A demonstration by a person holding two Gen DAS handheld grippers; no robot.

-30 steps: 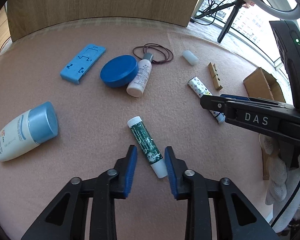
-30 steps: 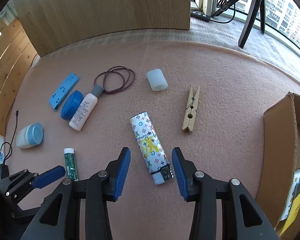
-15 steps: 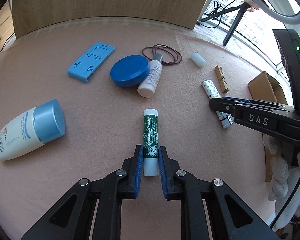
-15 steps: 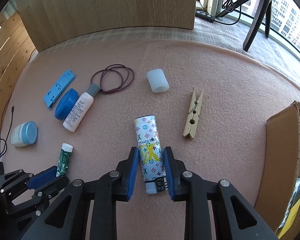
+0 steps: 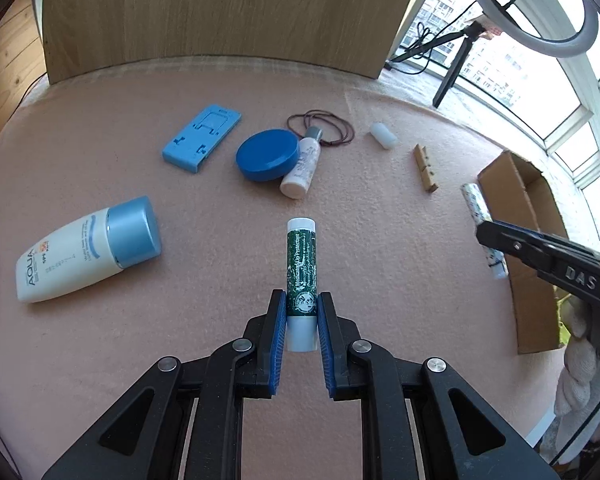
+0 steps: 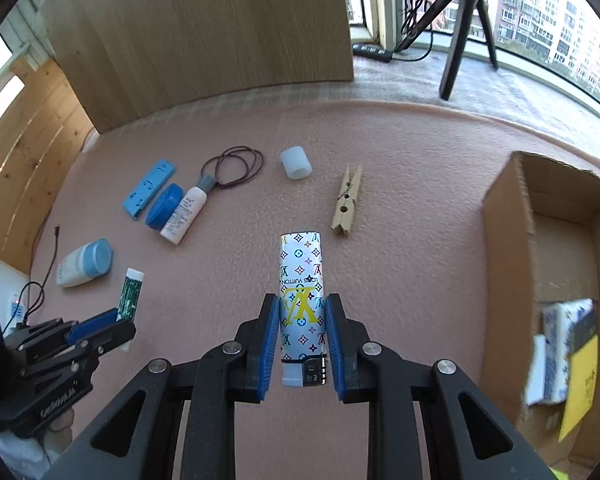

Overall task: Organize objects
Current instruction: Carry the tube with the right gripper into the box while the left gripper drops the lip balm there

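My left gripper (image 5: 301, 320) is clamped on the green lip-balm stick with white caps (image 5: 301, 268), blue pads (image 5: 279, 332) pressing both sides of its lower end, tube pointing to 12 o'clock above the pink felt mat (image 5: 204, 272). My right gripper (image 6: 302, 340) is clamped on the white monogram-print lighter (image 6: 301, 292), pads on its lower half, metal head at 6 o'clock. In the left view: white lotion bottle with light-blue cap (image 5: 88, 248) lies on its side at 9 o'clock; blue plastic phone stand (image 5: 202, 137) at 11; round blue lid (image 5: 267, 155) touching the small white bottle with grey cap (image 5: 302, 164) near 12; brown elastic loop (image 5: 324, 126) around that cap; translucent white cap (image 5: 383, 135) at 1; wooden clothespin (image 5: 425, 167) between 1 and 2. Open cardboard box (image 6: 512, 216) sits at 3 o'clock in the right view, with white and yellow packets (image 6: 568, 356) inside, blurred.
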